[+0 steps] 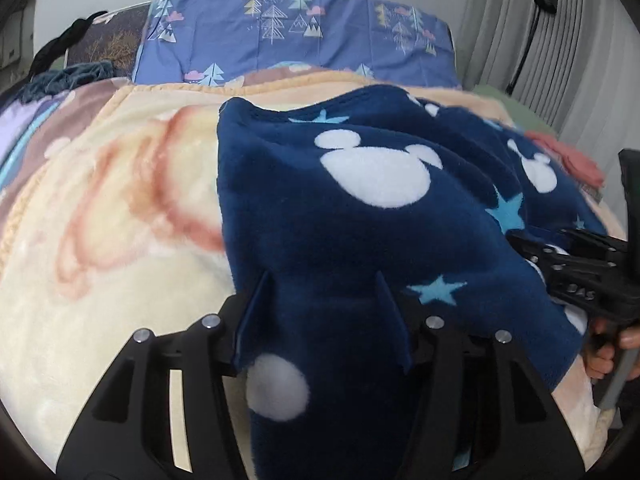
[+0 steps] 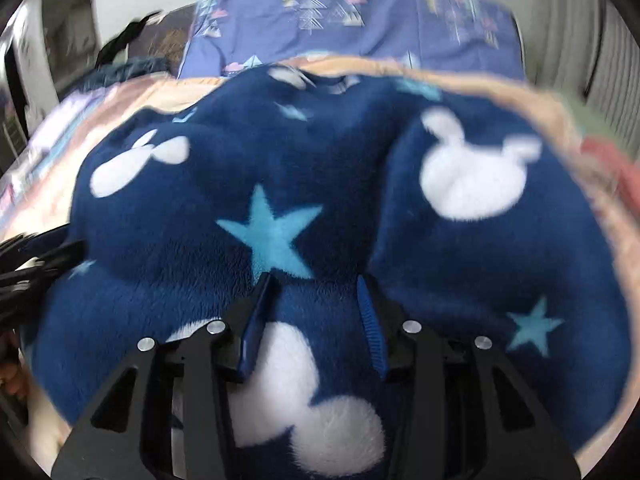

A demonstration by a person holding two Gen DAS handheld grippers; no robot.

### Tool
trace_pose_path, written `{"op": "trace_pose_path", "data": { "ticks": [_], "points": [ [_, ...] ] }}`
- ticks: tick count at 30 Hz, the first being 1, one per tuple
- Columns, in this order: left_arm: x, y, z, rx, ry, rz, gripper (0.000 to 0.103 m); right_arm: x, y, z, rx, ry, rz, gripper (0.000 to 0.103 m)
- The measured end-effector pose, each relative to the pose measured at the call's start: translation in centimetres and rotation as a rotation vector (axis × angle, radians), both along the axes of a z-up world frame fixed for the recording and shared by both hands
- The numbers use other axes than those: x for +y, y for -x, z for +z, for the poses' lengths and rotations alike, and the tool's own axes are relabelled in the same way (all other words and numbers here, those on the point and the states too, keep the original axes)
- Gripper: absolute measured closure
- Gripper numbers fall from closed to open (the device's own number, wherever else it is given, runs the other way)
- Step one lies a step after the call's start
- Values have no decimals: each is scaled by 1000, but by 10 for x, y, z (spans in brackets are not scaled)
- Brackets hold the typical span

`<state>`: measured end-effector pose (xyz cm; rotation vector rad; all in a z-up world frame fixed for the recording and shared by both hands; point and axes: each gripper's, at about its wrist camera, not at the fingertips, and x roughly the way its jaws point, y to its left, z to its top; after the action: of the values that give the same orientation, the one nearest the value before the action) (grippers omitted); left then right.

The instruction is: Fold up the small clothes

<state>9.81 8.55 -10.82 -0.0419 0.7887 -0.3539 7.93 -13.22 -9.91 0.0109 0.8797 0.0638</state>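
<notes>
Lying bunched on the peach blanket of a bed, the navy fleece garment with white mouse heads and blue stars runs away from both cameras toward the tree-print pillow. Its near edge passes between the left gripper's fingers and between the right gripper's; whether either pair pinches or stands slack I cannot tell. Both grippers sit equally near, side by side along that edge.

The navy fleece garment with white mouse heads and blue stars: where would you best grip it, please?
Grip the navy fleece garment at its near hem, coming from the near side, tongs spaced apart: that edge is closest, and the fabric lies bunched on the peach blanket beyond.
</notes>
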Motion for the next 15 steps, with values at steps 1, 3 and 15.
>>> {"op": "trace_pose_path", "data": {
  "ticks": [1, 3, 15],
  "points": [
    [3, 1, 2, 0, 13, 1, 47, -4, 0, 10, 13, -38, 2, 59],
    [6, 1, 0, -5, 30, 1, 47, -11, -7, 38, -27, -96, -4, 59],
    [13, 4, -2, -11, 79, -14, 47, -30, -112, -2, 110, 12, -16, 55]
  ]
}}
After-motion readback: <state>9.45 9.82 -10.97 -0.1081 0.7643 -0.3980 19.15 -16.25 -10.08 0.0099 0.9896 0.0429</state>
